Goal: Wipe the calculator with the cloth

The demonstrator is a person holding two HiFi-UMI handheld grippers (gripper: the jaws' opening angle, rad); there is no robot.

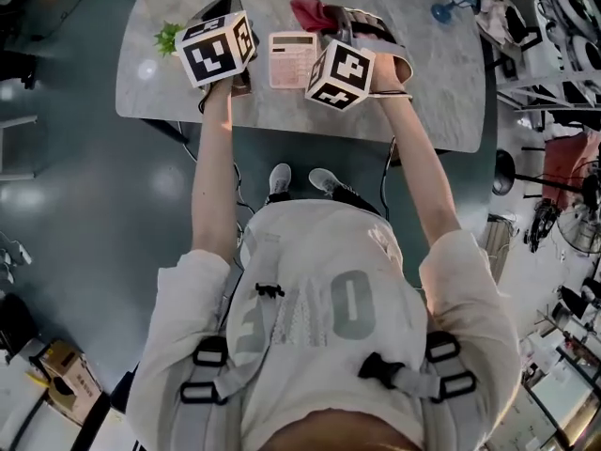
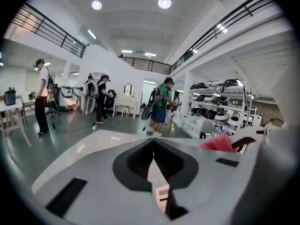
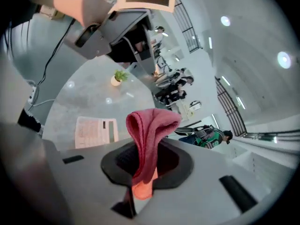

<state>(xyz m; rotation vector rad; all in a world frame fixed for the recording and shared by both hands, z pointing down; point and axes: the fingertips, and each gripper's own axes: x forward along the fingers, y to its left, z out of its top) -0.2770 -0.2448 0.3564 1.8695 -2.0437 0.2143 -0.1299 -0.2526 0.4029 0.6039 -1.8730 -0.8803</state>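
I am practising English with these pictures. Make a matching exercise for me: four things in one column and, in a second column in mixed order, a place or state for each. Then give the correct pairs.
Column 1
1. calculator
2. cloth
3. left gripper
4. small plant

Column 2
A. shut, with nothing between its jaws
B. clamped in the right gripper
C. lying flat on the table, between the two grippers in the head view
D. green, near the table's left edge in the head view

Pairs: 1-C, 2-B, 3-A, 4-D
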